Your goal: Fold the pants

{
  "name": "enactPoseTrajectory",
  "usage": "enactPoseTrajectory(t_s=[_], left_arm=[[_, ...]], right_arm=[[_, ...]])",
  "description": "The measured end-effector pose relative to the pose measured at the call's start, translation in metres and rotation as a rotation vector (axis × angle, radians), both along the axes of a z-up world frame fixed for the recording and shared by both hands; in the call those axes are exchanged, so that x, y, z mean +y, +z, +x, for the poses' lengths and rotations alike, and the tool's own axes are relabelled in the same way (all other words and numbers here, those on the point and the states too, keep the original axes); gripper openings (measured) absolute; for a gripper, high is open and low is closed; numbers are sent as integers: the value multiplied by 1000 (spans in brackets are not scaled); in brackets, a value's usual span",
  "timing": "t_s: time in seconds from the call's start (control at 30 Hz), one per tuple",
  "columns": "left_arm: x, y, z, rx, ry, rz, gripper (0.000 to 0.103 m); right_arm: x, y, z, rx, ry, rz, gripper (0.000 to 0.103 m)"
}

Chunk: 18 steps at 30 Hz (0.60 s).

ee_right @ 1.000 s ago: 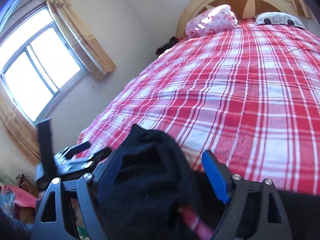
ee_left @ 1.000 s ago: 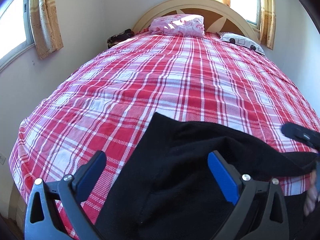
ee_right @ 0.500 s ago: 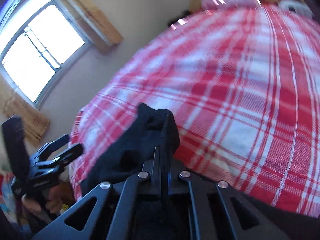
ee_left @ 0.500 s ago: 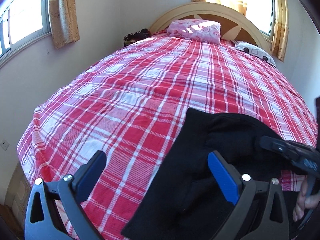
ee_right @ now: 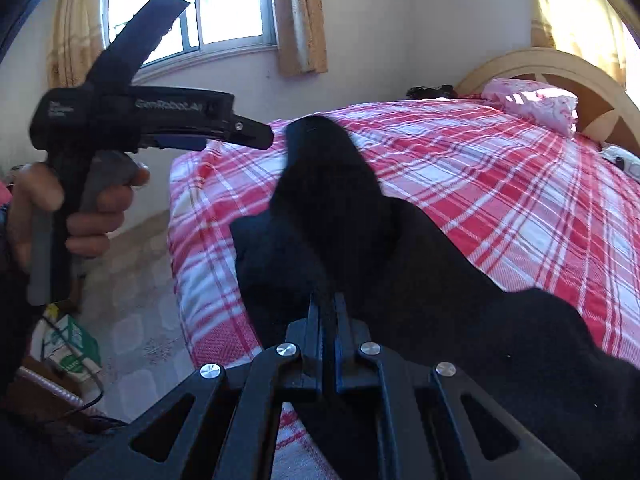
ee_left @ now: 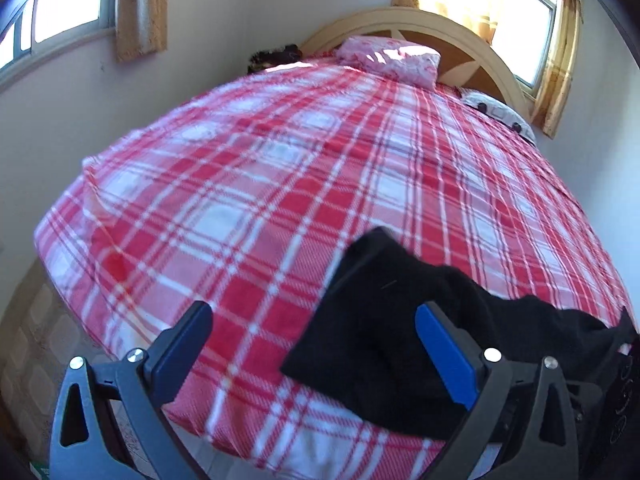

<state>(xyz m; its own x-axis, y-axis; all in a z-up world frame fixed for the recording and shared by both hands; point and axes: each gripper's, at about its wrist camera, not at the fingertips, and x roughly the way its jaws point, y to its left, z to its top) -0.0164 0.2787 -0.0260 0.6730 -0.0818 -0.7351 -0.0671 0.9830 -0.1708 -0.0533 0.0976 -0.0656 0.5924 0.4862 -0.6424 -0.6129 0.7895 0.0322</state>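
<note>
Right gripper [ee_right: 328, 300]: jaws, wide a second ago, now clamped on the pants [ee_right: 332, 200], fabric bunched toward 12 o'clock.
Pants [ee_left: 384, 320]: in the left view shifted from centre toward 4 o'clock.
Left gripper [ee_left: 312, 344]: now over bare bedspread [ee_left: 248, 200].

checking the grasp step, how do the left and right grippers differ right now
The left gripper has its jaws spread wide with nothing between them; the right gripper is clamped shut on the black pants. The left's blue pads hover over the plaid bedspread, clear of the cloth; the right's are buried in the fabric. Both are black two-finger tools pointing down toward the bed.
</note>
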Motion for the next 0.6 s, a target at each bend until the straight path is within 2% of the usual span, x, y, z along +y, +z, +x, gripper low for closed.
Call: enactPoseTrajectory(t_s=[0.23, 0.3, 0.37, 0.4, 0.53, 0.6], left_arm=[[-22, -11, -23, 41, -116, -76, 103], [-29, -11, -28, 27, -128, -12, 103], [-31, -6, -29, -8, -93, 94, 103], [-31, -4, -28, -19, -79, 119, 103], [-30, 8, -18, -65, -53, 153, 103], [-36, 11, -13, -99, -42, 200, 103]], right_arm=[[-1, 5, -14, -52, -49, 14, 4], [1, 7, -12, -54, -47, 8, 4], [4, 5, -11, -28, -16, -7, 4], [7, 3, -14, -18, 12, -24, 4], [19, -6, -23, -36, 41, -93, 4], [20, -16, -22, -21, 22, -91, 6]])
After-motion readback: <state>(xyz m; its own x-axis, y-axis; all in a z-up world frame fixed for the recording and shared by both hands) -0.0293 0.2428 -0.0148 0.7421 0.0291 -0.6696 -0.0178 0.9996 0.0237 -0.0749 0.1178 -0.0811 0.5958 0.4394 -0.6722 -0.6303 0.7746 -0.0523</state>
